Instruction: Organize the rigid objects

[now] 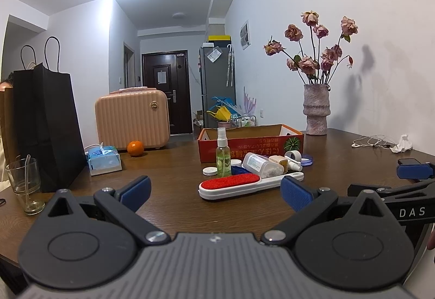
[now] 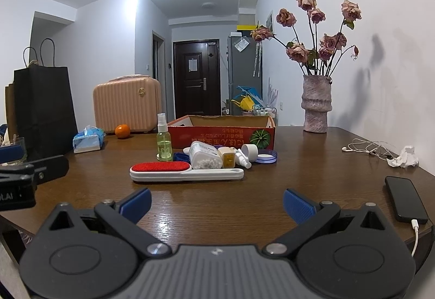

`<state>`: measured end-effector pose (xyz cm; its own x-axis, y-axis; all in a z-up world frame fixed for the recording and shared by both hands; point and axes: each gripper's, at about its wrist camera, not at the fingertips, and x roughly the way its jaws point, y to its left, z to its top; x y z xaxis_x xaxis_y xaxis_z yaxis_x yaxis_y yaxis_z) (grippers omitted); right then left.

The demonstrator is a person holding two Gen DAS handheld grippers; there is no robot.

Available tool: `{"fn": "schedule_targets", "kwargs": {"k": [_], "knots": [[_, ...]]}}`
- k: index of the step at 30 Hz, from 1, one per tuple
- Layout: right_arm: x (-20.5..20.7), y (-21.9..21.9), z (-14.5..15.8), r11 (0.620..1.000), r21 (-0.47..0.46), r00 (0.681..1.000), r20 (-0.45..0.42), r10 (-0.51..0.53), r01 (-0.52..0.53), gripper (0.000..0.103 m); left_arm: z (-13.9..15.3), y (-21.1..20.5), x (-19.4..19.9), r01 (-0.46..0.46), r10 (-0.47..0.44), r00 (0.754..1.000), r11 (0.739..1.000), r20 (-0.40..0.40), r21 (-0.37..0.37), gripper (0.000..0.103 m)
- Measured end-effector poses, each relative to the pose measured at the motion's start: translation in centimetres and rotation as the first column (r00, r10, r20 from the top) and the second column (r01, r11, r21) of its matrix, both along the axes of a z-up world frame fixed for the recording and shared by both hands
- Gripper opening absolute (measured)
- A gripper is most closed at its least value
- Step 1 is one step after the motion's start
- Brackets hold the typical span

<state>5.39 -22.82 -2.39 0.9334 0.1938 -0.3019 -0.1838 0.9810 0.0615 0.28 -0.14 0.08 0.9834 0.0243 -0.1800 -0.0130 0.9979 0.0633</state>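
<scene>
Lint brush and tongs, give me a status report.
Left tongs open, empty. Right tongs open, empty. Lint brush flat on table, ungrasped, before orange box. Nothing blocking.

Near edge of the tabletop (image 2: 217,206) lies bare.
Ahead of you, the lint brush (image 2: 185,171) and bottles (image 2: 205,155) block the orange box (image 2: 223,133).

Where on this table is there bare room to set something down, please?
Bare wood lies between the lint brush and both open grippers, and between the vase, earphones and phone. It is crowded before the cardboard box, around the spray bottle.
</scene>
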Motion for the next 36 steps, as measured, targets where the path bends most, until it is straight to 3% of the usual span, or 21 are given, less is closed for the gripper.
{"fn": "schedule_targets", "kwargs": {"k": [27,31,36], "knots": [[0.4,0.0,0.0,1.0,-0.006,1.0,-0.001,-0.004,0.004,0.103,-0.1,0.0,0.3,-0.003,0.003,1.0,1.0,-0.023,0.002,0.103],[1.4,-0.1,-0.6,1.0,-0.003,1.0,0.003,-0.022,0.022,0.103,-0.1,0.0,1.6,-0.005,0.005,1.0,1.0,-0.016,0.011,0.103],[5.3,-0.6,-1.4,1.0,-0.009,1.0,-0.009,-0.027,0.027,0.103,-0.1,1.1,6.0,-0.018,0.016,0.997,0.999,-0.08,-0.026,0.103]]}}
